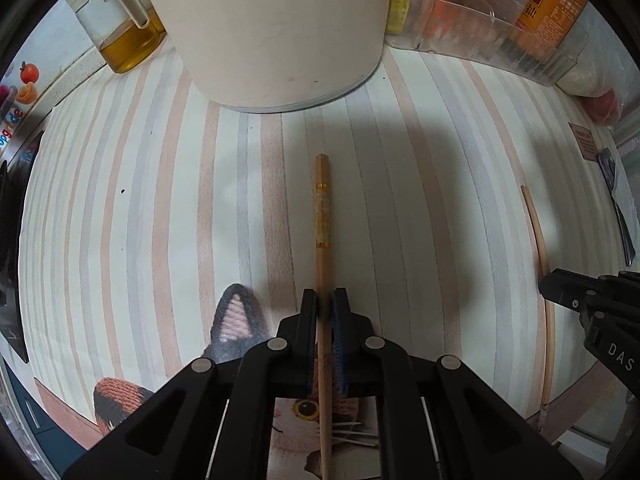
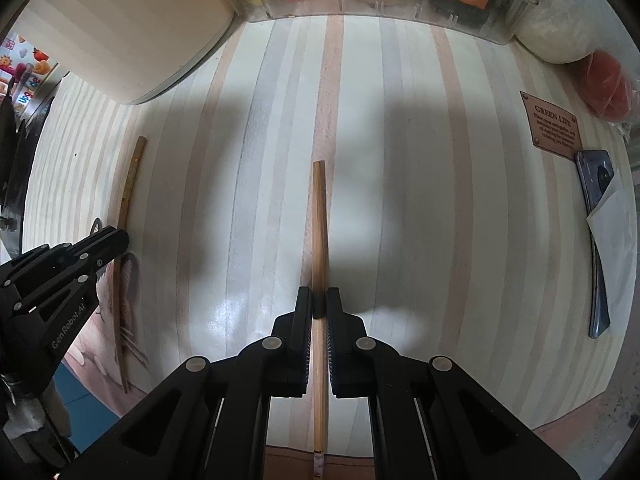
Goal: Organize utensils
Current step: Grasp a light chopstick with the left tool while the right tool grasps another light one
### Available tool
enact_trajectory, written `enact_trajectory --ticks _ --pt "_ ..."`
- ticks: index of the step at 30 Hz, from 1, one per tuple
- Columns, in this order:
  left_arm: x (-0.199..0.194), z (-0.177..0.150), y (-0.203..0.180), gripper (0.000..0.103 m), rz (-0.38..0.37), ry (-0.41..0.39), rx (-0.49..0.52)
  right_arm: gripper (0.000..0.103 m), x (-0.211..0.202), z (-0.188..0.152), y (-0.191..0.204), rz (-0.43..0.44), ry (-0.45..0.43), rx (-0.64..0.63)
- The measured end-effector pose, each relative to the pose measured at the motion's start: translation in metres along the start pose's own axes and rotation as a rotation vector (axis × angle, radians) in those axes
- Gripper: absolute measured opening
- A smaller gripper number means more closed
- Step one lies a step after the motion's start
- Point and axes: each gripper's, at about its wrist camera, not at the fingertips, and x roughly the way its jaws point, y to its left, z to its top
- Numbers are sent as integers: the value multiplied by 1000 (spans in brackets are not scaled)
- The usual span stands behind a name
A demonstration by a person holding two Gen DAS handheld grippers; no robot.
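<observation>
A wooden chopstick with gold bands [image 1: 322, 216] lies lengthwise on the striped mat [image 1: 160, 200]. My left gripper [image 1: 324, 304] points down and is shut on its lower half. A plain wooden chopstick [image 2: 319, 220] lies on the same mat, and my right gripper [image 2: 319, 300] is shut on it near the middle. The two chopsticks run roughly parallel, a hand's width apart. From the left wrist, the plain chopstick [image 1: 540, 240] and right gripper [image 1: 550, 286] sit at the right edge. From the right wrist, the banded chopstick [image 2: 130, 184] and left gripper [image 2: 118, 240] sit at the left.
A big cream pot [image 1: 272, 20] stands at the back, with an oil jug [image 1: 124, 40] to its left. A clear rack of bottles [image 1: 480, 28] is at the back right. A phone [image 2: 598, 240], a leather tag [image 2: 554, 124] and a red bag [image 2: 604, 80] lie on the right.
</observation>
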Motion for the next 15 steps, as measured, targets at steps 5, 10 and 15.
enact_trajectory --ticks 5,10,15 --pt "1 4 6 6 -3 7 0 7 -1 -11 0 -16 -3 5" --pt "2 4 -1 6 -4 8 -2 7 2 -19 9 -22 -6 10" --pt "2 6 -2 6 -2 9 0 7 6 -22 18 -37 -9 7"
